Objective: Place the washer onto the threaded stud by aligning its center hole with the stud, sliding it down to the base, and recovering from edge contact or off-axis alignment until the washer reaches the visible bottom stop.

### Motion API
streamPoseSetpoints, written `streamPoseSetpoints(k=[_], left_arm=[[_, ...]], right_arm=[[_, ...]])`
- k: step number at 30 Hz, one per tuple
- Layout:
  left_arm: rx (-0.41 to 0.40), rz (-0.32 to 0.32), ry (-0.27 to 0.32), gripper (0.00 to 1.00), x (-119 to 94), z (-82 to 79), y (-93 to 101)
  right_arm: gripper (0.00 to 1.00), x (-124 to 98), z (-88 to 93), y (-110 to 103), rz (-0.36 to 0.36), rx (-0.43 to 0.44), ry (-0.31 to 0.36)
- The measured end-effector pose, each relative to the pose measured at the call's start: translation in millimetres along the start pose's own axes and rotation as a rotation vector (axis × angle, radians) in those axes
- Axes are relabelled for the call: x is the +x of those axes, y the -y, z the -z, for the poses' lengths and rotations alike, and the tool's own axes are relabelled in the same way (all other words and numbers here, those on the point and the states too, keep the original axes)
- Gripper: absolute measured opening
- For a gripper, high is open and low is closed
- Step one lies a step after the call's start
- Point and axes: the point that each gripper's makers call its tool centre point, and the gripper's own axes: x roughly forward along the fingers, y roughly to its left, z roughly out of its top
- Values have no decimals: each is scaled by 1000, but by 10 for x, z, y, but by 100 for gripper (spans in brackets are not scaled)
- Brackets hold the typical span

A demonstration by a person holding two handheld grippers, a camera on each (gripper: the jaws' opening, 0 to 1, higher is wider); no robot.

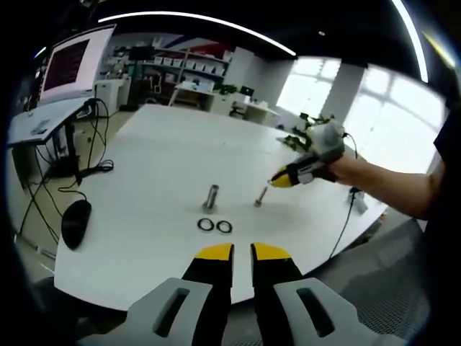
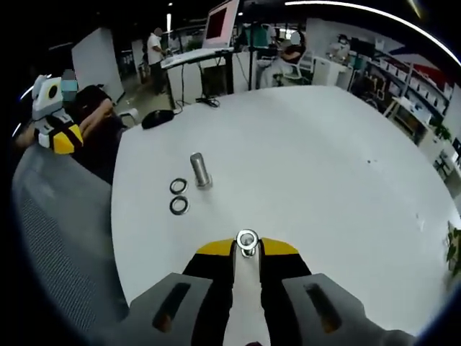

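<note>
Right gripper view: right gripper [image 2: 247, 249] at 6 o'clock, jaws clamped on a bolt [image 2: 247, 242] seen end-on; metal stud [image 2: 199, 170] upright on white table [image 2: 324, 158] at 11 o'clock, two washers [image 2: 178, 195] flat just beside it. Left gripper view: left gripper [image 1: 243, 251] at 6 o'clock, jaws slightly apart, holding nothing; washers [image 1: 215, 225] lie near stud [image 1: 211, 196] at 12 o'clock.

The big white table [image 2: 324, 144] has lots of bare room all around, and the only things in the way are the short silver metal post [image 2: 199, 170], two small dark rings [image 2: 178, 195] beside it, and a black mouse [image 1: 75, 222] near the edge.
</note>
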Motion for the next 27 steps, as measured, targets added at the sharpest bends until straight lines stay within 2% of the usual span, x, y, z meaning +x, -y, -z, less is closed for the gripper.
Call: streamPoseSetpoints(k=[11,27], left_arm=[[-2,-1,-1,7,2,-1,-1],[-6,-5,-1,7,2,4,-12]], right_arm=[[14,73,78,28,1,9,-19],[14,140,100,37,-5,7,-32]])
